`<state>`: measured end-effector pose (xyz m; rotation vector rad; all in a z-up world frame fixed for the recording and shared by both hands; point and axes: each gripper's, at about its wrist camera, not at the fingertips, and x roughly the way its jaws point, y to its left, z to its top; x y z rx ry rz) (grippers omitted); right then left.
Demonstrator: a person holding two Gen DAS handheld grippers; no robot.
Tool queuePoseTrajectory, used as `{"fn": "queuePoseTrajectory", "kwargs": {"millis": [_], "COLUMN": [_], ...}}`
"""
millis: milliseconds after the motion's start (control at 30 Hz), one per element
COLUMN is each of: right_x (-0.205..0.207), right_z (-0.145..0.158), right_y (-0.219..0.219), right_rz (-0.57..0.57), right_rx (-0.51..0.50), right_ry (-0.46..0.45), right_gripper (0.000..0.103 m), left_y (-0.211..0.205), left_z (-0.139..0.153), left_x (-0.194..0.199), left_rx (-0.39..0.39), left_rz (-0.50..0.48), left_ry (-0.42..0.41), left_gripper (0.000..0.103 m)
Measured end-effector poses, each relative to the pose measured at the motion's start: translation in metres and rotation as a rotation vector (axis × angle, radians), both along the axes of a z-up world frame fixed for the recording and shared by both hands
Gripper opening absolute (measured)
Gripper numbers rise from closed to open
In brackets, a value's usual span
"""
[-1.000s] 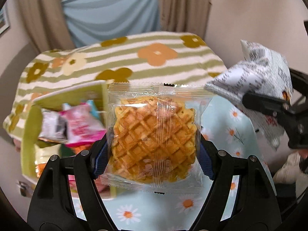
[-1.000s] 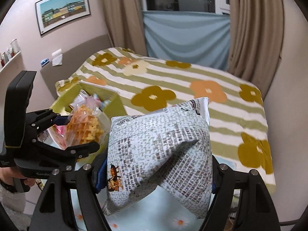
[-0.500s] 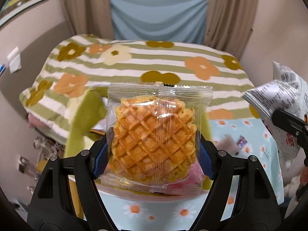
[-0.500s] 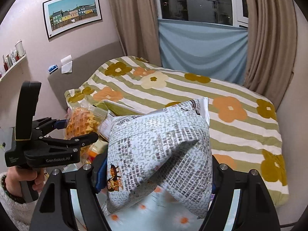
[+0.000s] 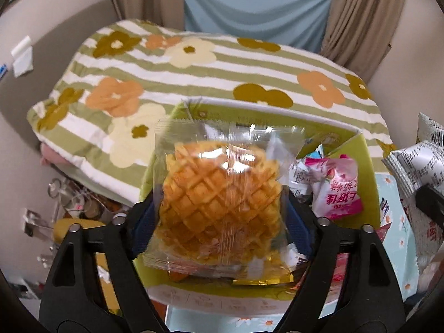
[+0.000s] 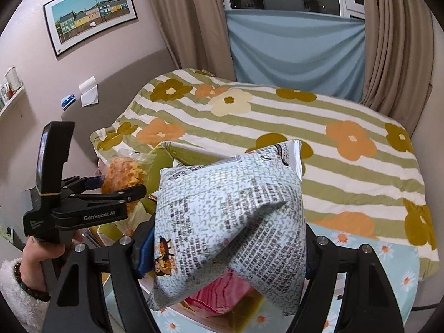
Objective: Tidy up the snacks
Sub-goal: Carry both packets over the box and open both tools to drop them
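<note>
A clear-wrapped waffle [image 5: 222,199] hangs tilted between the jaws of my left gripper [image 5: 220,222]. Those jaws are opening, and a gap shows beside the right pad. Below it lies the open green snack box [image 5: 369,172], holding a pink packet [image 5: 335,194] and other wrappers. From the right wrist view, the left gripper [image 6: 119,186] and the waffle [image 6: 122,174] hover over the box [image 6: 155,166]. My right gripper [image 6: 224,238] is shut on a grey-white printed snack bag [image 6: 230,211], just right of the box. The same bag [image 5: 416,158] shows at the left wrist view's right edge.
The box rests on a table with a pale blue daisy cloth [image 6: 388,255]. Behind stands a bed with a striped flower quilt [image 5: 222,69]. Clutter sits on the floor at the left [image 5: 69,202]. A person's hand [image 6: 33,260] holds the left gripper.
Both grippers have swung across to the green box, which now lies under the left one. The left jaws have spread and the waffle has tilted loose. The right gripper keeps its bag.
</note>
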<state>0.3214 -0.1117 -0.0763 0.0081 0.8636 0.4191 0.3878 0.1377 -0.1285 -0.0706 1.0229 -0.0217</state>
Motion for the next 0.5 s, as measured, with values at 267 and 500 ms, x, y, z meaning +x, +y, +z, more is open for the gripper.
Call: {"fn": "queuePoseTrajectory", "kwargs": {"millis": [267,500], "right_x": [0.008,0.016], "right_z": [-0.017,-0.015], "right_y": [0.007,0.026], "right_rz": [-0.003,0.038], "right_rx": [0.009,0.015], "right_ry": [0.068,0.05], "right_gripper": [0.074,0.078], "left_y": [-0.005,-0.007], "left_z": [-0.021,-0.02], "left_x": [-0.008,-0.028], "left_rx": [0.082,0.124], "left_rz": [-0.029,-0.045], "left_ry": [0.029,0.027], "left_gripper": [0.103,0.103]}}
